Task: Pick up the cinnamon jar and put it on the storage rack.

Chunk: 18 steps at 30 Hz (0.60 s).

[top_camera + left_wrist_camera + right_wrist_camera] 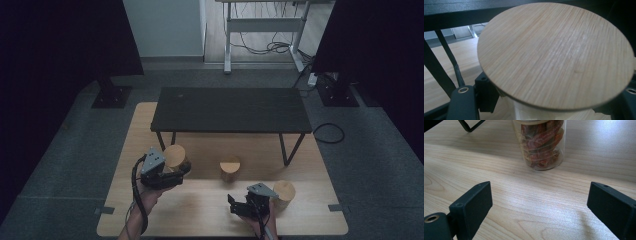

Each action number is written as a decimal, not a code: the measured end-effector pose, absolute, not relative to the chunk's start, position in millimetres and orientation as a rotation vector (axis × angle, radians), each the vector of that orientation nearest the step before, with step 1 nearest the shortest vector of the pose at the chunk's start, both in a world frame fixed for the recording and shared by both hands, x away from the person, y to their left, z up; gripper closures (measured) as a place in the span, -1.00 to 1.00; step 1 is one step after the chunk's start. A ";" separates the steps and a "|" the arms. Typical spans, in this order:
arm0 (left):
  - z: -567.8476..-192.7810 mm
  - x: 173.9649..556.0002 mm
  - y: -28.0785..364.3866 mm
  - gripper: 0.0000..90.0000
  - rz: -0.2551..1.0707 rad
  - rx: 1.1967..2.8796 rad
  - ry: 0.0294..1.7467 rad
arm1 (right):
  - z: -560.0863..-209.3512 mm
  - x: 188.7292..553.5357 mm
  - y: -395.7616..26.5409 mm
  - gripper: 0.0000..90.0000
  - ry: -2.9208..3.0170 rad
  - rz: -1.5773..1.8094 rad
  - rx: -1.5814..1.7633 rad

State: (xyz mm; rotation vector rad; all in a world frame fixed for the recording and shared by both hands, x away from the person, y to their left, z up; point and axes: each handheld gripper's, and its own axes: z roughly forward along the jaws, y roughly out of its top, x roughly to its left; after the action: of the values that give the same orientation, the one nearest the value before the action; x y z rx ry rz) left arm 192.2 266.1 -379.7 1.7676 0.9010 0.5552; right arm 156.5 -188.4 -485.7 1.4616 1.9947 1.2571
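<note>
So, going jaws first and working outward:

Left jaws: clamped on the body of the left jar, just under its round wooden lid. In the left gripper view a black jaw sits on each side of the pale jar wall, and the lid hangs over both of them.
Left gripper: sits at the left of the light wooden table, with the person's hand behind it and the cable looping down along the forearm.
Left jar spot: near the left leg of the small black table, at that table's front edge. Can't tell from the high view whether the jar rests on the wood or is lifted a bit.
Right jaws: spread wide with nothing between them, just bare wood grain in the right gripper view.
Right gripper: low at the front right of the wooden table, pointing left across it.
Middle jar: straight ahead of the right jaws and well clear of them; clear glass with reddish dried stuff inside. In the high view it stands upright between the other two jars.
Right jar: just beside the right gripper on its far side, wooden lid on.
Backdrop: grey floor, dark curtains on both sides, a desk frame with cables at the back.
</note>
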 end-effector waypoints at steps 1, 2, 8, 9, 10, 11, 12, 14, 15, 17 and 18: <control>-380.0 192.5 266.7 -0.43 0.554 1.764 0.902 | -485.7 156.6 -188.3 -0.88 1.996 1.256 1.462; -380.3 192.9 267.4 -0.43 0.551 1.760 0.903 | -485.7 156.9 -188.3 -0.88 1.998 1.256 1.462; -378.9 195.2 268.8 -0.43 0.547 1.759 0.905 | -486.1 157.5 -187.9 -0.88 2.004 1.249 1.459; -378.4 196.0 269.0 -0.43 0.541 1.757 0.906 | -486.3 157.9 -187.9 -0.88 2.004 1.247 1.460; -378.4 196.0 269.0 -0.43 0.541 1.757 0.906 | -486.4 158.2 -187.9 -0.88 2.005 1.244 1.463; -376.9 197.2 269.1 -0.43 0.536 1.754 0.903 | -486.6 158.7 -187.9 -0.88 2.005 1.243 1.465; -375.9 197.8 268.7 -0.43 0.538 1.755 0.900 | -486.8 158.9 -187.8 -0.88 2.005 1.240 1.466; -375.0 198.2 268.1 -0.43 0.539 1.754 0.900 | -486.8 159.1 -187.8 -0.88 2.005 1.239 1.468; -372.9 199.1 267.1 -0.43 0.542 1.754 0.898 | -486.7 159.0 -187.9 -0.88 2.005 1.239 1.469; -371.1 199.8 266.4 -0.43 0.548 1.755 0.896 | -486.3 158.8 -188.1 -0.88 2.004 1.241 1.469; -371.1 199.8 266.4 -0.43 0.548 1.755 0.896 | -486.3 158.8 -188.1 -0.88 2.004 1.241 1.469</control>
State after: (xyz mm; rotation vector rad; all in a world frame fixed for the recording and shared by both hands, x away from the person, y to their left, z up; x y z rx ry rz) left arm 199.8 266.4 -371.1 1.7545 0.8956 0.5476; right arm 158.8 -188.1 -486.3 1.4689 2.0045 1.2410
